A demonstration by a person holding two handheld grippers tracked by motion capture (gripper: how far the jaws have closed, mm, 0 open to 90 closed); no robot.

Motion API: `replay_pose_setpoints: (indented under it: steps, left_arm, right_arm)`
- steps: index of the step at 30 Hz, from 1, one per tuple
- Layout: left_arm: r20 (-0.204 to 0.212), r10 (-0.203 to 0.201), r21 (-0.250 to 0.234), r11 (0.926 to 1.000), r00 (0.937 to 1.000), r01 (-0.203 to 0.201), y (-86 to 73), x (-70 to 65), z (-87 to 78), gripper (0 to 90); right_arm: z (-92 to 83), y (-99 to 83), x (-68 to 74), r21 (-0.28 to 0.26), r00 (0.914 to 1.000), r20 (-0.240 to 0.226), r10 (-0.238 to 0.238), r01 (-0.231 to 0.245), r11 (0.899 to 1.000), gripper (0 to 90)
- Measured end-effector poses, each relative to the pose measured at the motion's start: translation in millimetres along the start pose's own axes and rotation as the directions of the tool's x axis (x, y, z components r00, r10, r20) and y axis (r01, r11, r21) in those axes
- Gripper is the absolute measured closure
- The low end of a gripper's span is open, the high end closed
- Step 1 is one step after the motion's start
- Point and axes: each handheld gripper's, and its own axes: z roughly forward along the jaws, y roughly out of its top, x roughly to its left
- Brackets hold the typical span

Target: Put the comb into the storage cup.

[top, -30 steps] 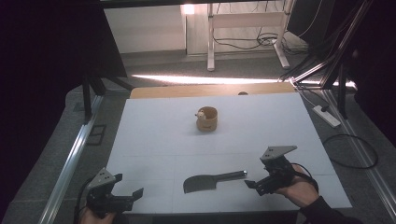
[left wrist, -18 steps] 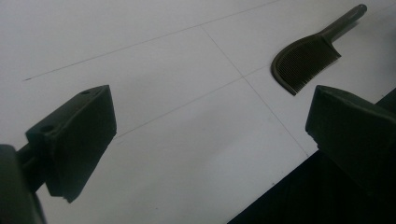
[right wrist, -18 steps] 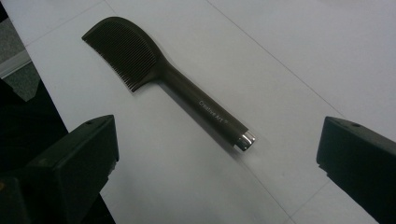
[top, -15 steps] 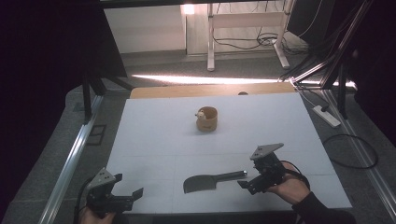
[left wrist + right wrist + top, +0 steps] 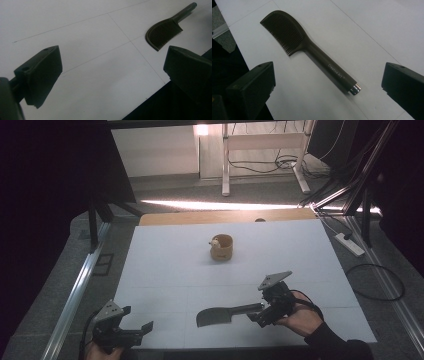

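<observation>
The left gripper [image 5: 142,329] sits at the near left corner of the white table [image 5: 165,265], held by a hand [image 5: 102,352] at the bottom edge. Its two jaws are wide apart and hold nothing. In the left gripper view, the white table lies between its jaws, and the comb shows farther off.

In the middle, near the front of the table, lies a dark comb [image 5: 222,313]. It lies flat. Its wide toothed end points left and its thin handle points right. Farther back, in the middle of the table, stands a small brown cup [image 5: 221,248], well apart from the comb.

On the right, the right gripper [image 5: 256,315] is just beside the end of the comb's handle. Its jaws are wide apart too. In the right gripper view, the handle's silver tip [image 5: 355,89] lies between the jaws, not touching them.
</observation>
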Motion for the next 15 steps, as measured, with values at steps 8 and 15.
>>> replay_pose_setpoints:
  steps: [8,15]
  left_arm:
    - [0.0,0.0,0.0,1.0,1.0,0.0,0.0,0.3,-0.1,2.9]
    - [0.0,-0.001,0.0,1.0,1.0,0.001,0.0,0.4,0.1,3.0]
  right_arm:
    - [8.2,5.2,4.9,0.026,0.9993,0.002,-0.037,0.037,0.999,0.0]
    - [14.4,9.9,9.0,0.037,0.9983,0.0,-0.058,0.058,0.998,0.0]
